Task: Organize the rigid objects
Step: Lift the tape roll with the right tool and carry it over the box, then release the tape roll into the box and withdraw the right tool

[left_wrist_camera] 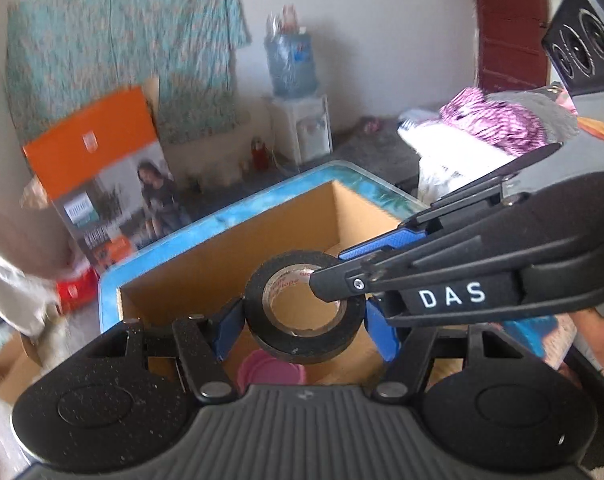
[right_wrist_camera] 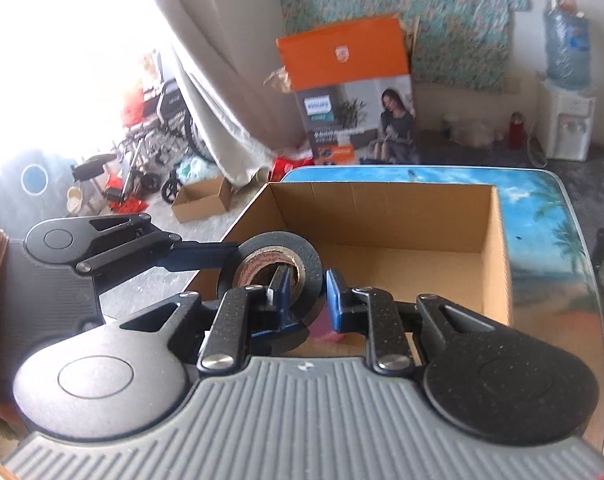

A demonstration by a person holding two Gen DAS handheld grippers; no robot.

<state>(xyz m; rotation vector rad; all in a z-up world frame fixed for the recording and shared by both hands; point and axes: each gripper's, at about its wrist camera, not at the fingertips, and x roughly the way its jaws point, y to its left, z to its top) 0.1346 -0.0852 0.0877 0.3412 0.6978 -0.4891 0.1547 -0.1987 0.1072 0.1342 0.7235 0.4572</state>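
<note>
A black tape roll (left_wrist_camera: 302, 344) hangs in the air over an open cardboard box (left_wrist_camera: 206, 264). My left gripper (left_wrist_camera: 305, 328) is shut on it, with its blue pads pressed on opposite sides of the outer rim. My right gripper (left_wrist_camera: 322, 288) reaches in from the right. In the right wrist view the right gripper (right_wrist_camera: 308, 300) pinches the wall of the roll (right_wrist_camera: 310, 256), with one pad inside the core and one outside. A left finger (right_wrist_camera: 198, 256) comes in from the left. The box (right_wrist_camera: 382, 208) holds a pink object (left_wrist_camera: 270, 372), mostly hidden.
The box stands on a glass table (right_wrist_camera: 542, 220) with a blue beach print. Beyond it on the floor stand an orange and grey product carton (right_wrist_camera: 354, 100), a water dispenser (right_wrist_camera: 566, 92) and a small cardboard box (right_wrist_camera: 202, 200). Piled clothes (left_wrist_camera: 494, 124) lie at the right.
</note>
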